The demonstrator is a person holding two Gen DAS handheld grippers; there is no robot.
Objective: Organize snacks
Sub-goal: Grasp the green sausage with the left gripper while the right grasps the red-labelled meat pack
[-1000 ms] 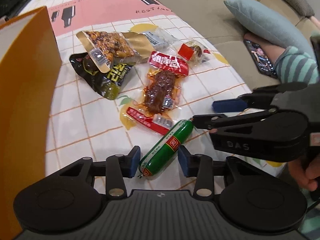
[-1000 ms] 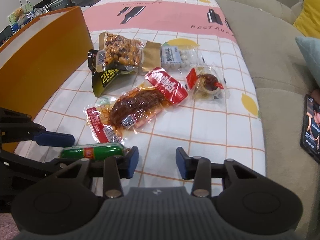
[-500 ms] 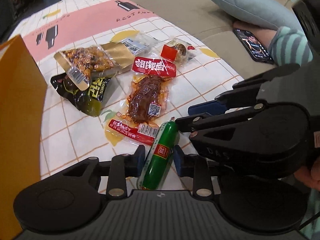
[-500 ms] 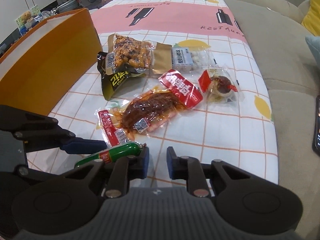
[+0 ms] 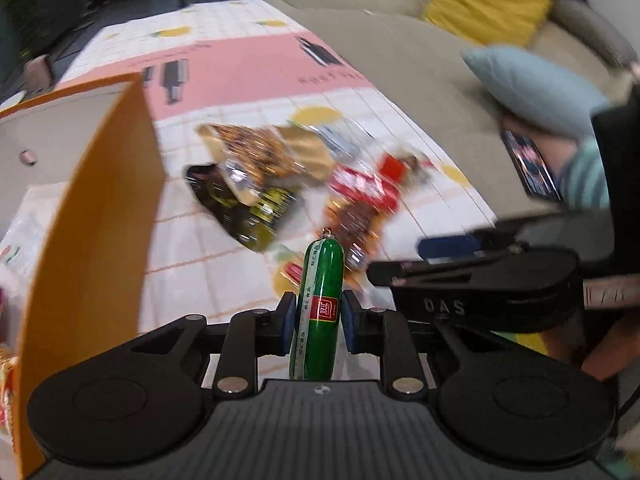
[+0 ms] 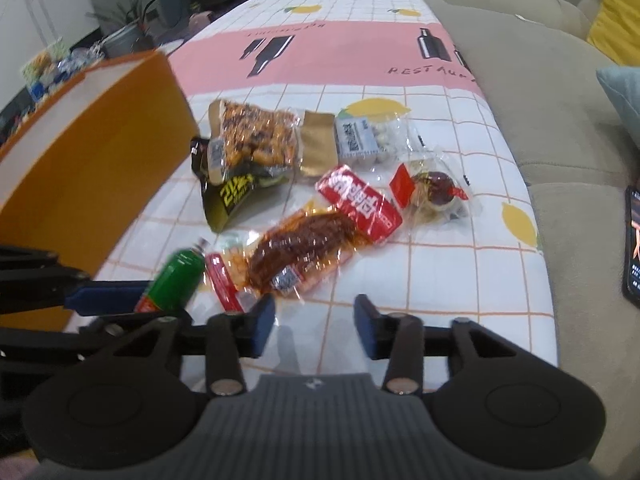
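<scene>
Green sausage (image 5: 320,304) — one — clamped in left gripper (image 5: 315,320); right gripper (image 6: 315,326) fingers opening, empty.

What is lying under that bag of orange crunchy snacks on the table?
Under the orange snack bag lies a black packet with yellow lettering, its lower end sticking out. A brown packet is tucked beneath its right edge. Anything else underneath is hidden.

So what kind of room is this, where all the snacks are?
Most likely a living room at home. A beige sofa with a yellow cushion and a blue pillow runs beside the table, which wears a lemon-print cloth, and a potted plant stands farther back.
</scene>
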